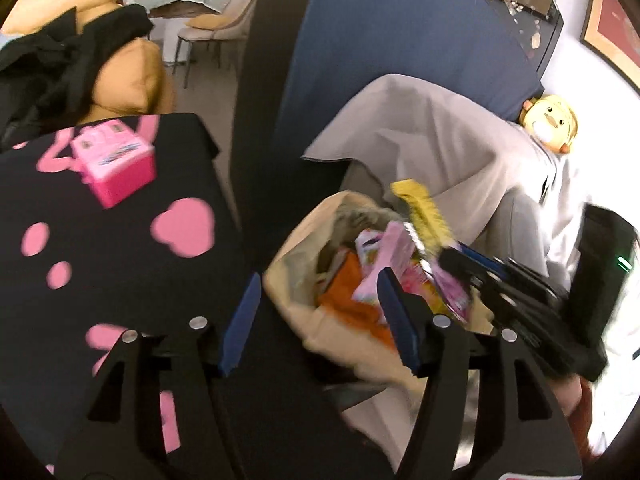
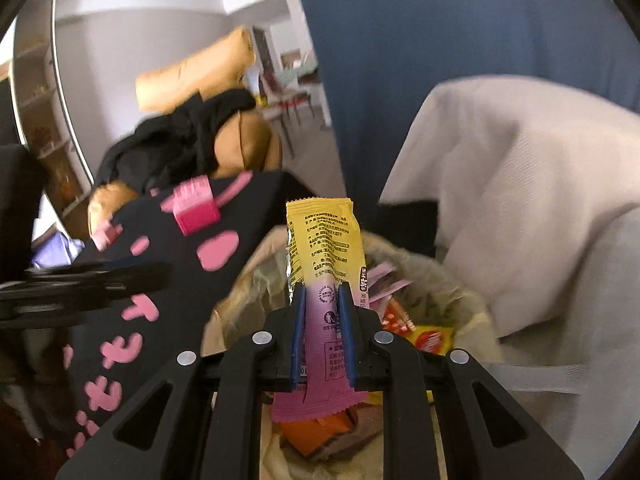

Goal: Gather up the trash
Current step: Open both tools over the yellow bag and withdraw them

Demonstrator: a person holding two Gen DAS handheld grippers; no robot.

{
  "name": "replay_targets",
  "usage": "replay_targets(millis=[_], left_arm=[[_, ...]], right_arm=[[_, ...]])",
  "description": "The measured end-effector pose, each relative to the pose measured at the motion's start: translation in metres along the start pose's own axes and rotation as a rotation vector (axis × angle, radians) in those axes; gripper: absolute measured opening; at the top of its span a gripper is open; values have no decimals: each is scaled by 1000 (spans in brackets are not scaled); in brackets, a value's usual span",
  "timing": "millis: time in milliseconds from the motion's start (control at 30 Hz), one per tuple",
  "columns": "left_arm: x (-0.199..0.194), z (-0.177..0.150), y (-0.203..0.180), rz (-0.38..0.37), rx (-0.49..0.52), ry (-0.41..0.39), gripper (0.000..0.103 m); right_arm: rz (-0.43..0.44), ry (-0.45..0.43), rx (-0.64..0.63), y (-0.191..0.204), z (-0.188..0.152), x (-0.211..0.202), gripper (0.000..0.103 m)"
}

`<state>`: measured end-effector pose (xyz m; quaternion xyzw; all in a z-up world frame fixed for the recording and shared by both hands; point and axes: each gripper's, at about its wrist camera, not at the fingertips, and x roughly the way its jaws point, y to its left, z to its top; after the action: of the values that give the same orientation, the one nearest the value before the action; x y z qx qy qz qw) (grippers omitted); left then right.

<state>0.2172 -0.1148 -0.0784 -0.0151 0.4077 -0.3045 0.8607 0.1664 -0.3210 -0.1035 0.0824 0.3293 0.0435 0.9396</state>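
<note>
A beige trash bag (image 1: 288, 264) stands open between a black-draped table and a grey-draped seat, holding several wrappers, among them an orange one (image 1: 344, 296). My left gripper (image 1: 318, 320) hangs open over the bag's near rim with nothing pressed between its blue pads. A pale pink wrapper (image 1: 390, 248) lies loose just beyond its right fingertip. My right gripper (image 2: 322, 308) is shut on a long yellow-and-pink wrapper (image 2: 324, 240), which stands upright above the bag (image 2: 240, 292). In the left wrist view that gripper (image 1: 450, 256) comes in from the right with the yellow wrapper (image 1: 420, 208) over the bag.
A black cloth with pink shapes (image 1: 120, 260) covers the table on the left and bears a pink toy box (image 1: 114, 164). A grey blanket (image 1: 440, 140) lies behind the bag, with a yellow plush toy (image 1: 552, 120) beside it. Tan cushions under a black garment (image 2: 180, 140) sit behind the table.
</note>
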Motion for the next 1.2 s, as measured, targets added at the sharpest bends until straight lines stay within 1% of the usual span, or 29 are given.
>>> replay_targets(millis=[100,200,333,400,433,533,600,700,800,833,933,1033,1100,1200], left_arm=[[-21,-12,19,12,-30,-12,59],[-38,-18,37,19,-77,-38,59],[-56,-23,57,42,-134,-70,59],[-64,-26,64,52,-162,-85,59],[-69,-28,66,57,-172,-92,59],[-82,-33,68,75,-171,-109,67],[-91,-36,66,100,-152,-123,75],[-107,-44,62,139,-137,-152,82],[-123,-53,53,117,-127,-167,83],[-129,-55,49,122,-117,-178,83],[-152,-63,37,149,-82,-222,84],[-177,-75,20,193,-43,-279,84],[-188,-84,10,219,-22,-292,84],[-199,-96,-2,245,15,-284,84]], right_arm=[[-36,86,-25,2,-8,27,17],[-70,147,-43,2,-18,46,17],[-96,186,-27,-3,-27,56,17],[-85,182,-1,-5,-27,53,18],[-78,177,9,-6,-26,51,20],[-55,160,42,-6,-21,38,26],[-66,143,43,-1,-18,26,37],[-92,115,42,9,-15,4,38],[-100,73,54,21,-13,-27,38],[-96,61,57,27,-13,-37,38],[-67,19,53,53,-16,-76,39],[-34,0,20,79,-25,-101,39],[7,-3,-10,103,-35,-118,39],[23,-14,-63,127,-47,-134,39]])
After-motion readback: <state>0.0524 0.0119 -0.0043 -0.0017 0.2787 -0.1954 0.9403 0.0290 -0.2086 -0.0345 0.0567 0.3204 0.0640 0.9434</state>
